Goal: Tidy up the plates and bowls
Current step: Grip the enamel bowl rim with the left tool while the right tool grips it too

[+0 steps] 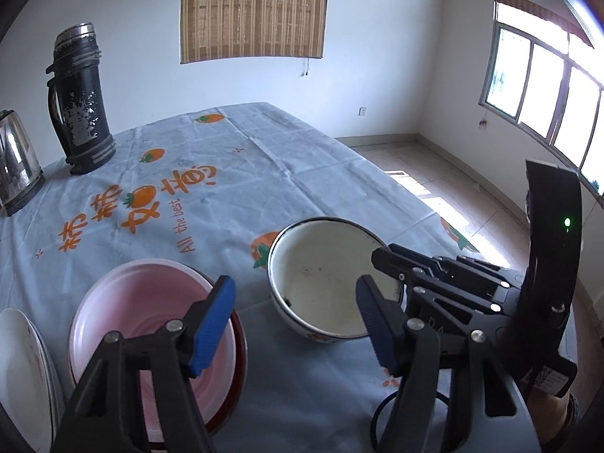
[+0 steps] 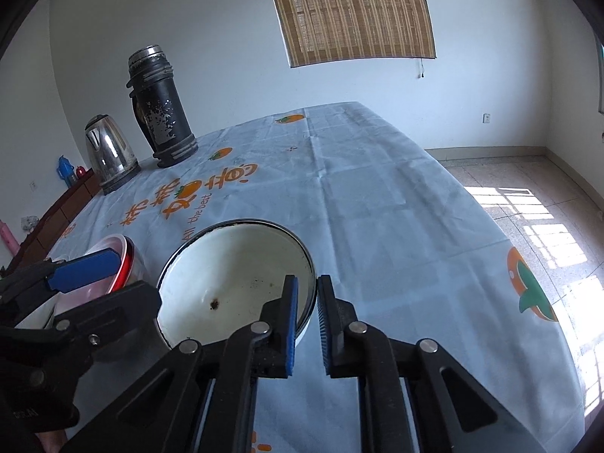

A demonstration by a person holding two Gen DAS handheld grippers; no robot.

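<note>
The right gripper (image 2: pixel 305 321) is clenched on the near rim of the white enamel bowl (image 2: pixel 234 264), one pad inside, one outside, likely to lift it toward the pink bowl (image 1: pixel 151 302) beside the released, empty left gripper (image 1: pixel 294 324)

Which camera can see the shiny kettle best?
The right wrist view shows the steel kettle best: its whole body, lid and base appear, standing on the tablecloth beside the black thermos. In the left wrist view the picture's left edge cuts the kettle, so only part of its side shows.
</note>
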